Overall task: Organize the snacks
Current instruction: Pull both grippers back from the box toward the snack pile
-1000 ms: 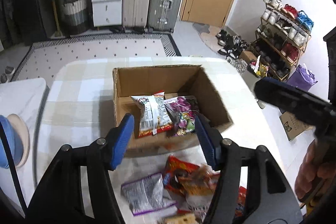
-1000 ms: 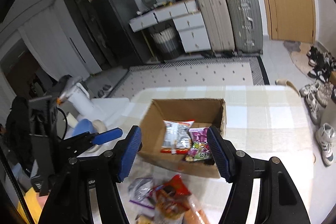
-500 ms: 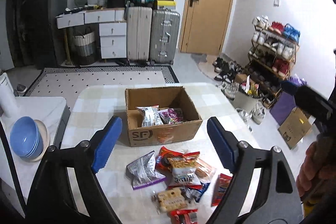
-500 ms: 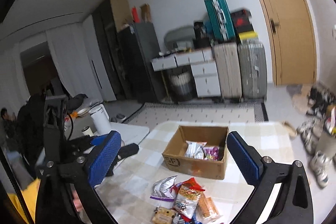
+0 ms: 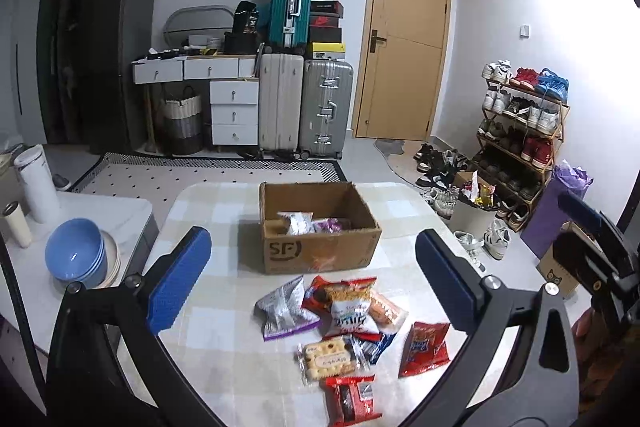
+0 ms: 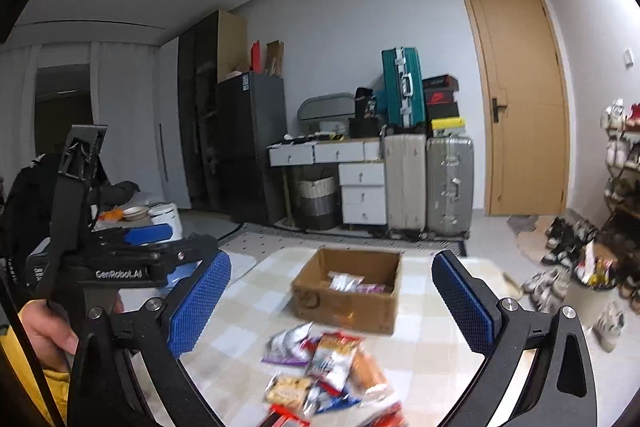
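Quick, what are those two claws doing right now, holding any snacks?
Left claw: open, holding nothing, raised above the snack pile.
Right claw: open, holding nothing.

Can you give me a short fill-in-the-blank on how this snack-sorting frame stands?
1. The cardboard box on the checked table already holds ____ snack packets.
2. Both the left hand-held gripper and the right hand-held gripper have their jaws ____.
3. The loose snack pile lies on the table ____ the box, on the camera's side.
4. The stacked bowls left of the table are ____ in colour.

Missing words: two; open; in front of; blue
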`<state>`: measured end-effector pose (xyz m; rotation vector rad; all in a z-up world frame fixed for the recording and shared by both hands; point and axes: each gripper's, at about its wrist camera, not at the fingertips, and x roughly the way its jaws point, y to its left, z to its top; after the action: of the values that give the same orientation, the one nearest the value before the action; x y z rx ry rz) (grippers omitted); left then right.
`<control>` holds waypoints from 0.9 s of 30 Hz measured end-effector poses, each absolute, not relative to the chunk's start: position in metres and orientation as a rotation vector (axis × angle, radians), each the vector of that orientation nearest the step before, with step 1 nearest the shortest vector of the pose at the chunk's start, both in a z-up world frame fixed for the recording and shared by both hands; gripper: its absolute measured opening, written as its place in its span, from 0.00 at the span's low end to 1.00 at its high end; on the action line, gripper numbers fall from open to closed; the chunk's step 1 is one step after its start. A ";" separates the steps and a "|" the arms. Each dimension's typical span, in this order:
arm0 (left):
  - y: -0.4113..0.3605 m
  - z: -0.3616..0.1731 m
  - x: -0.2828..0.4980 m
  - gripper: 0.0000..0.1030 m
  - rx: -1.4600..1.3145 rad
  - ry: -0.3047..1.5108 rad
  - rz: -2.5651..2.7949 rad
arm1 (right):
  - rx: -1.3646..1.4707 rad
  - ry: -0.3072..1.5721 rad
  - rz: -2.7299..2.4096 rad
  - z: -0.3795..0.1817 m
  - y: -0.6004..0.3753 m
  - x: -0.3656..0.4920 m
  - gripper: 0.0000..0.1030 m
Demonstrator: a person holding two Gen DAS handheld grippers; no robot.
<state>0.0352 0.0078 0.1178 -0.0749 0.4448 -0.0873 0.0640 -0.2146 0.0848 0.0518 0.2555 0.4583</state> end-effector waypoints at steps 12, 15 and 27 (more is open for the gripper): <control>0.004 0.035 0.029 0.99 -0.092 0.536 -0.090 | 0.051 0.306 0.385 0.011 -0.212 0.037 0.99; -0.001 0.018 0.037 0.99 -0.074 0.562 -0.068 | 0.123 0.321 0.424 0.005 -0.222 0.037 0.99; -0.011 -0.040 0.064 0.99 -0.079 0.680 -0.092 | 0.163 0.393 0.399 -0.014 -0.233 0.045 0.99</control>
<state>0.0641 -0.0106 -0.0400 -0.0790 0.6795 -0.0920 0.0449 -0.2332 -0.0145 0.1625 0.3928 0.3985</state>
